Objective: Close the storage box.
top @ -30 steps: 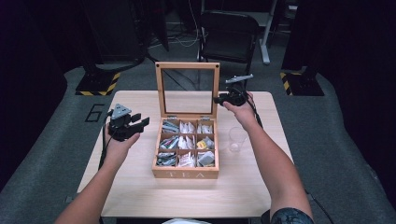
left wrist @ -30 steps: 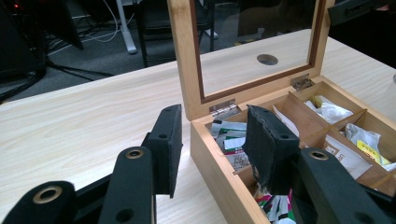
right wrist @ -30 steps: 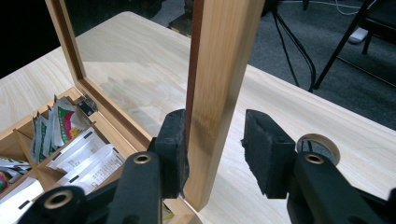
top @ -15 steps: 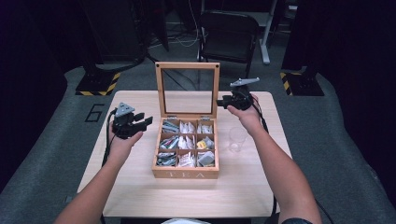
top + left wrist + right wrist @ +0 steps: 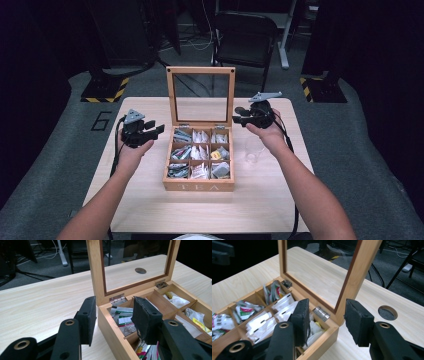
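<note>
The table [image 5: 150, 200] is bearing a wooden tea box [image 5: 198, 186] at its centre, the glass-paned lid [image 5: 200, 95] standing upright at the box's twelve o'clock edge. Tea bags [image 5: 199, 152] are lying in its nine compartments. The left gripper [image 5: 150, 131] is hovering at the box's nine o'clock, its jaws apart and just opening further, with nothing pressed between them. The right gripper [image 5: 239, 116] is hovering at about two o'clock, beside the lid's frame, its jaws likewise apart and just opening, holding nothing.
</note>
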Demonstrator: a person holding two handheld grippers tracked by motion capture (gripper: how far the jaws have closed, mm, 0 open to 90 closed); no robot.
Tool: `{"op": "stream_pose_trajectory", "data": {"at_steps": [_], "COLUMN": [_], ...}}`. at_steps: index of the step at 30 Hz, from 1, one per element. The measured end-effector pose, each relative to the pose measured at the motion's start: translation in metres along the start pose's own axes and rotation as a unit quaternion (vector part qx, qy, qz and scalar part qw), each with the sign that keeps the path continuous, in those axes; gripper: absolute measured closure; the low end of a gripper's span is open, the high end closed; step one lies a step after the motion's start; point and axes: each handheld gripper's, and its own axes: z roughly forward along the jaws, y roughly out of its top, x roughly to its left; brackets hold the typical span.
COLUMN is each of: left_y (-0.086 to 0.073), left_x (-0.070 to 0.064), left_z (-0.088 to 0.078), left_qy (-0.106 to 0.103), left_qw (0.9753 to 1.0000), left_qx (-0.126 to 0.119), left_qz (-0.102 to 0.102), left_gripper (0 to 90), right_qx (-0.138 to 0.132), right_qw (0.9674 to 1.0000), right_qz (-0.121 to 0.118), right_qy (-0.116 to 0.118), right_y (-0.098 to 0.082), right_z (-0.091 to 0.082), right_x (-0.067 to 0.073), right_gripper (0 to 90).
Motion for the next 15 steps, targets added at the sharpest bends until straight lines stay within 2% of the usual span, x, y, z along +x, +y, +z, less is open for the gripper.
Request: {"op": "stream_pose_trajectory", "data": {"at_steps": [6, 11, 15], "left_y": [0.000, 0.000, 0.001], "left_x": [0.000, 0.000, -0.002], "left_z": [0.000, 0.000, -0.001], "left_qy": [-0.002, -0.002, 0.002], "left_qw": [1.0000, 1.0000, 1.0000], "left_qx": [-0.004, -0.007, -0.006], "left_qz": [0.004, 0.001, 0.006], "left_gripper": [51.2, 47.5, 45.8], "right_qx": [-0.004, -0.009, -0.014], "right_qw": [0.9999, 0.9999, 0.9998], "right_qz": [-0.005, -0.006, -0.007], "right_qy": [0.010, 0.012, 0.011], "right_y": [-0.012, -0.018, -0.021], "right_z": [-0.007, -0.010, -0.013], "right_x": [0.009, 0.013, 0.016], "right_gripper": [51.0, 50.5, 50.5]}}
